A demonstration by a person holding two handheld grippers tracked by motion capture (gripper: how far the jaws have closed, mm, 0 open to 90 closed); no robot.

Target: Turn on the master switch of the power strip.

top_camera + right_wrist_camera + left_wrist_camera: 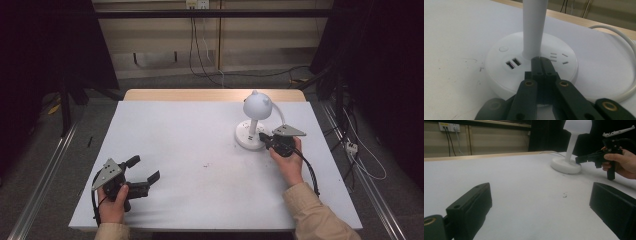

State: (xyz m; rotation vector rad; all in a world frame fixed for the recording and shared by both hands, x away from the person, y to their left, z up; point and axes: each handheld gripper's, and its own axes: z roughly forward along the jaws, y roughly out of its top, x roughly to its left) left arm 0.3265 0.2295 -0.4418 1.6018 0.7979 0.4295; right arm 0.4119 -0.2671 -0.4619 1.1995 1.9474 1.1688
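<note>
A white desk lamp (pixel 255 117) with a round head and a round base (pixel 499 65) stands at the table's right rear; the base carries two USB ports (pixel 512 63), a round button (pixel 503 48) and socket slots. My right gripper (pixel 540 59) is shut with nothing between its jaws, its tips over the base right at the foot of the lamp's stem (pixel 533 27). It also appears beside the lamp (pixel 571 145) as the right gripper (pixel 580 159) in the left gripper view. My left gripper (pixel 146 170) rests open near the table's front left corner, jaws wide apart and empty.
The lamp's white cable (pixel 627 47) loops off the base to the right and behind. The white table top (pixel 200 150) has a small dark smudge (pixel 205 164) near its middle. Wall sockets with cables (pixel 196 6) sit behind the table.
</note>
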